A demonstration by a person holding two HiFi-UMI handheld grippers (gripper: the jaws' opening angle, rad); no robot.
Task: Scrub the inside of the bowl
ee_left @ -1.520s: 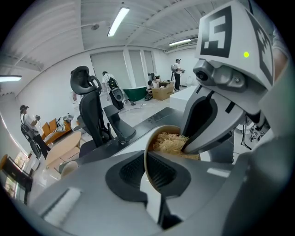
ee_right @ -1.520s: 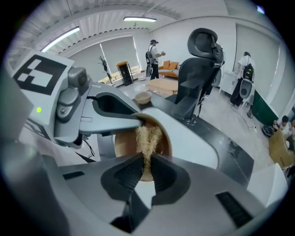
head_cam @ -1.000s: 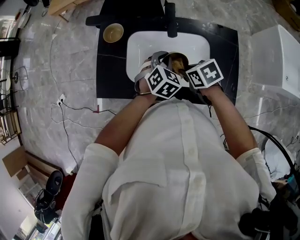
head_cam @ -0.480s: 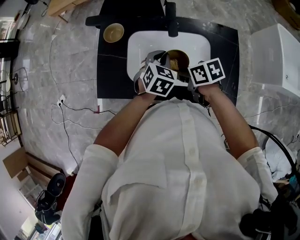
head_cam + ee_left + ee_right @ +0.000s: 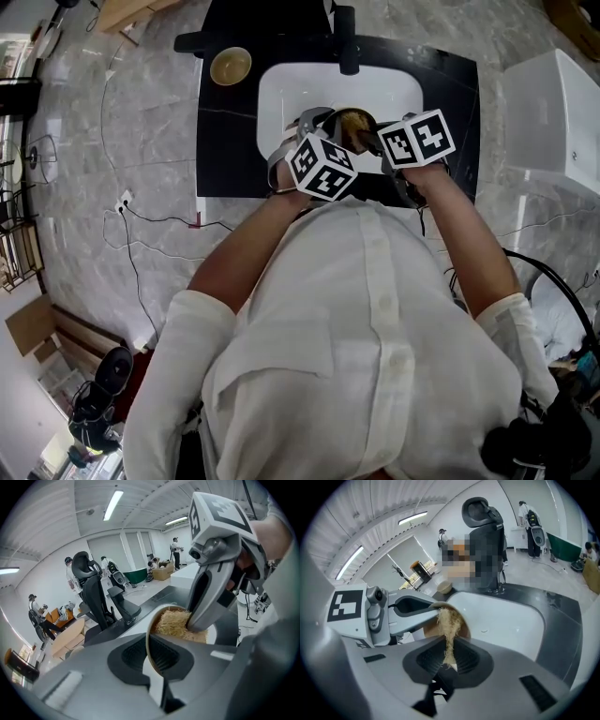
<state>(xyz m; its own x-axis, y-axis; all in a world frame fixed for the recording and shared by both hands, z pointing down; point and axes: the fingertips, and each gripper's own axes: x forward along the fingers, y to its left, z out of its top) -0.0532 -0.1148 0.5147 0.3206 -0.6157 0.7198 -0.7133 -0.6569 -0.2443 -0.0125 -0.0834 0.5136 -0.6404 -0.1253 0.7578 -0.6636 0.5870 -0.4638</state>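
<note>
Fingers (image 5: 98,677) of the left gripper (image 5: 155,656) are pinched almost together on the rim of the bowl (image 5: 151,634), its thin wall clamped between the pads. The right gripper (image 5: 449,657) is likewise narrowed, its fingers (image 5: 497,667) squeezing a tuft of straw-coloured scrubber (image 5: 449,625) whose far end lies inside that bowl.

From the head view, the black counter (image 5: 225,141) spans the far side, with one white basin (image 5: 291,94) sunk into it and one dark faucet (image 5: 348,42) at the basin's far edge. Both grippers meet over the basin, left gripper (image 5: 314,120) on the left, right gripper (image 5: 370,131) on the right. The held bowl (image 5: 349,120) hangs tilted above the basin between them.

Two bowls in all: the held one and a second bowl (image 5: 230,66) standing on the counter, far left of the basin. Two grippers, one scrubber.
</note>
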